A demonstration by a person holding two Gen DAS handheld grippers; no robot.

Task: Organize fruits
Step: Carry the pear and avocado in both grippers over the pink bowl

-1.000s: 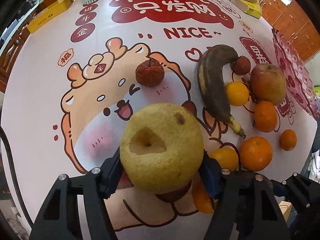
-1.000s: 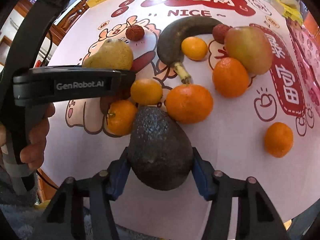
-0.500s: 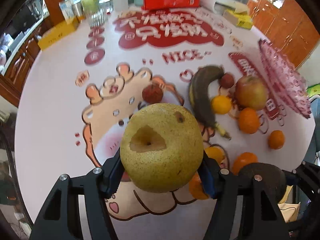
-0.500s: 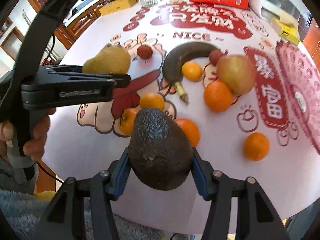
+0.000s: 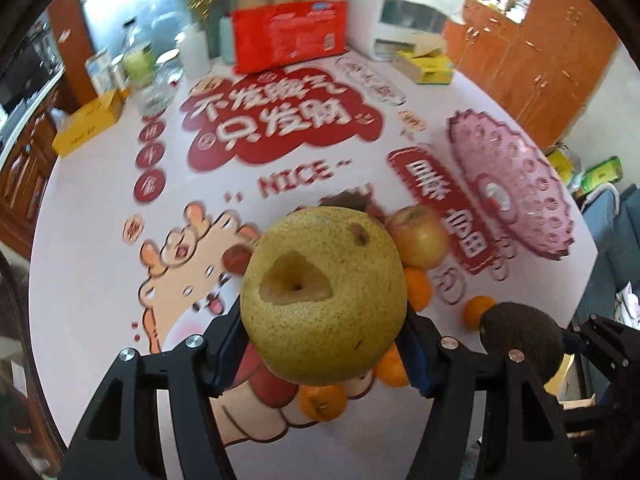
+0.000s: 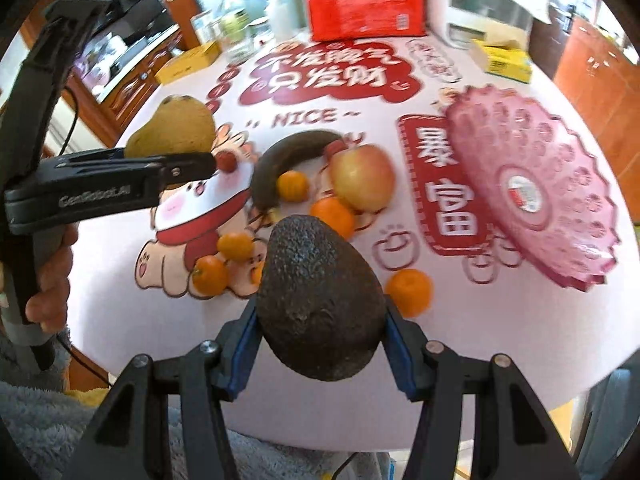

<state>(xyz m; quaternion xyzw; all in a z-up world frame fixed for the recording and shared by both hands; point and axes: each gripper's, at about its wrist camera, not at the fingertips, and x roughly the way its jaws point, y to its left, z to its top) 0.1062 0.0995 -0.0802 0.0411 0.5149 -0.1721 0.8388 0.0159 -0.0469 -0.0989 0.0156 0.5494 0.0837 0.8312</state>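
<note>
- Left gripper (image 5: 322,354): your jaws pinch a yellow pear (image 5: 323,295) at its sides, held above the table, well clear of the cloth.
- Right gripper (image 6: 320,354): your jaws pinch a dark avocado (image 6: 320,300) around its broad end, likewise held above the table.
- Fruit on the table: an apple (image 6: 362,178), a dark banana (image 6: 280,160), several oranges (image 6: 332,216) and small red fruits, lying close together near the middle.
- Pink plate (image 6: 532,184): lies to the right of the fruit, with nothing in it; you likely aim for it.
- Risk, slipping: both fruits are round and held only by two narrow pads; a tilt or a jolt could roll one out.
- Risk, collision: the two grippers ride near each other; heading for one plate together could knock them.
- Risk, rolling: a fruit let go high, or on the plate's sloping rim, could roll off onto the table or beyond its edge.
- Surface: a round table (image 5: 80,280) under a white cloth with red lettering and a cartoon animal.
- Room: a red package (image 5: 288,36), bottles, a yellow box (image 5: 86,124) at the far edge; wooden cabinets (image 5: 532,60) behind.
</note>
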